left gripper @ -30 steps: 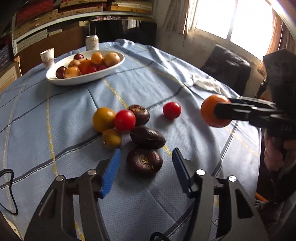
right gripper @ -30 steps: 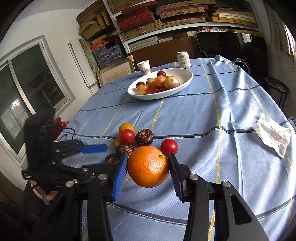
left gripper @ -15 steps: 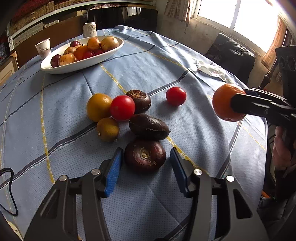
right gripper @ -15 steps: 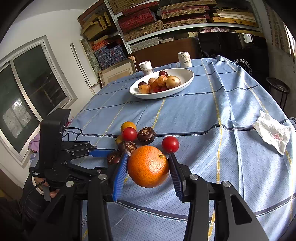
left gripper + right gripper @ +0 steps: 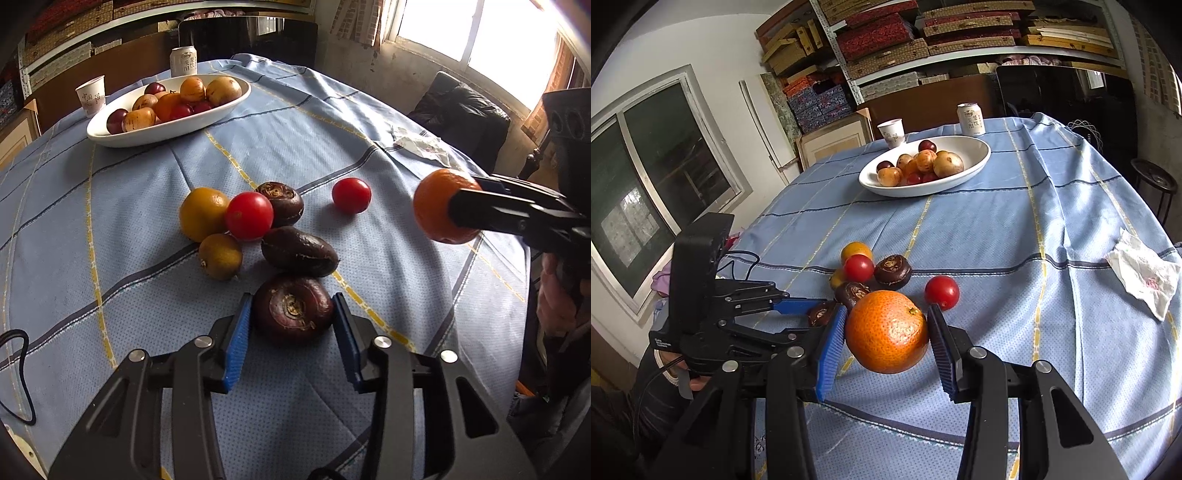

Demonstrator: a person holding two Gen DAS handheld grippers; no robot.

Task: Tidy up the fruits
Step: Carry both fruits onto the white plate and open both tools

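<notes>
Left gripper (image 5: 292, 325) tilted down, fingers just closing onto dark fruit (image 5: 293, 308); right gripper (image 5: 887, 338) clamps orange (image 5: 886, 331) aloft.

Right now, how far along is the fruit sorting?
Done: the bowl already holds a pile of fruit. In hand: the right gripper holds an orange above the cloth; the left gripper has just been closing around a dark round fruit. Left: six loose fruits, including two tomatoes.

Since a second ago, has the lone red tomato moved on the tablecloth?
No. The lone tomato sits just below the same dark stripe, right of the fruit cluster.
</notes>
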